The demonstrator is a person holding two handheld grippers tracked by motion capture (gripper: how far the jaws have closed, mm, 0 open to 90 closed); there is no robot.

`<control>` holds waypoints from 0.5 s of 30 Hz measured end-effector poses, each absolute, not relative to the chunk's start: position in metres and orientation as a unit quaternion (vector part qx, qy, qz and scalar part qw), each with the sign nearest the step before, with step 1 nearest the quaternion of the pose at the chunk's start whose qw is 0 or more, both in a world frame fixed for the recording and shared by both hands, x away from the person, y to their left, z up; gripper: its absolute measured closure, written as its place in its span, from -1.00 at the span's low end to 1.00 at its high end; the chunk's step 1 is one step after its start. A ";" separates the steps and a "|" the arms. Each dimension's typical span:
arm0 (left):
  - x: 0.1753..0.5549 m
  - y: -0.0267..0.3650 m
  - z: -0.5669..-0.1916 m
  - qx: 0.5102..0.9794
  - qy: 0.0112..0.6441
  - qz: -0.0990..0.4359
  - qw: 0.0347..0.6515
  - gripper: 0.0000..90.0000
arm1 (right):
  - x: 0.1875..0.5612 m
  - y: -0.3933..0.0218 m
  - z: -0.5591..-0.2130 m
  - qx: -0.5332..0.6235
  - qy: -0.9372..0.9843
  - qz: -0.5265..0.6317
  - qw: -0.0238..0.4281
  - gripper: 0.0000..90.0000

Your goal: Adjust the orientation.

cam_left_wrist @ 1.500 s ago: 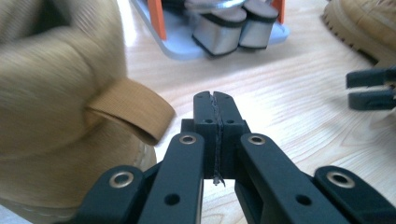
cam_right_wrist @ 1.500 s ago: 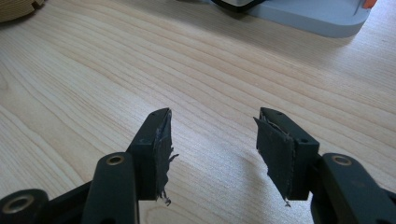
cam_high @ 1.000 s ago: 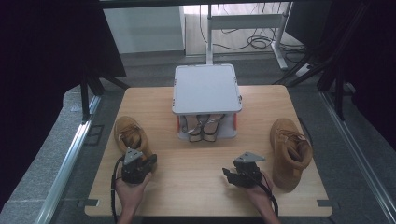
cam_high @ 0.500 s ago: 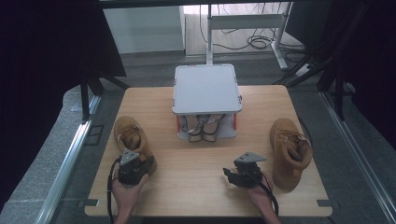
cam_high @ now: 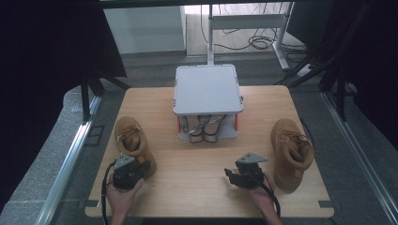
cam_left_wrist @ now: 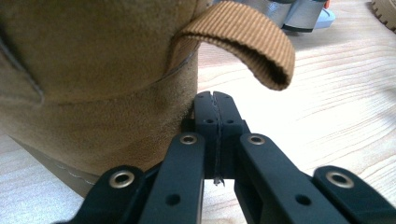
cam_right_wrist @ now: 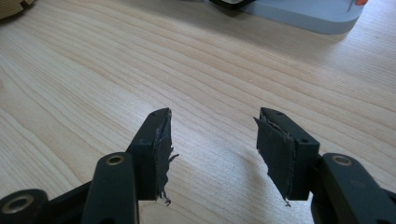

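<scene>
Two tan boots flank my tongs from above: left gripper [cam_high: 141, 167] beside the left boot [cam_high: 133, 143], right gripper [cam_high: 233, 175] apart from the right boot [cam_high: 290, 152]. Left gripper view: jaws shut, empty, tips against the heel under the pull loop [cam_left_wrist: 243, 42]; I risk shoving the boot. Right gripper view: jaws part open, empty, over bare table [cam_right_wrist: 224, 60].

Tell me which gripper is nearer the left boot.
Left. The left gripper is shut, right against the left boot heel; the right gripper rests open across the table, nearer the right boot.
</scene>
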State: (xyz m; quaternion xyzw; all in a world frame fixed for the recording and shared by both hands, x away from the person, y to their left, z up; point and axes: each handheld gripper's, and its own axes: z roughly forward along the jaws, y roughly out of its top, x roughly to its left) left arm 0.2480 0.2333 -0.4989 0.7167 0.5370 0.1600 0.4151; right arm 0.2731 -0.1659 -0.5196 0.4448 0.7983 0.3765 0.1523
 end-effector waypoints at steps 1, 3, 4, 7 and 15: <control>0.248 0.233 -0.499 0.717 0.537 0.160 0.414 1.00 | 0.273 -0.166 -0.520 0.444 0.798 0.376 0.153 0.01; 0.248 0.233 -0.499 0.717 0.537 0.160 0.415 1.00 | 0.273 -0.166 -0.520 0.445 0.799 0.376 0.153 0.01; 0.248 0.234 -0.499 0.717 0.537 0.159 0.415 1.00 | 0.273 -0.166 -0.520 0.445 0.798 0.376 0.152 0.01; 0.248 0.235 -0.498 0.721 0.535 0.159 0.411 1.00 | 0.273 -0.166 -0.519 0.445 0.798 0.376 0.153 0.01; 0.243 0.242 -0.497 0.722 0.534 0.154 0.412 1.00 | 0.273 -0.165 -0.520 0.445 0.798 0.376 0.153 0.01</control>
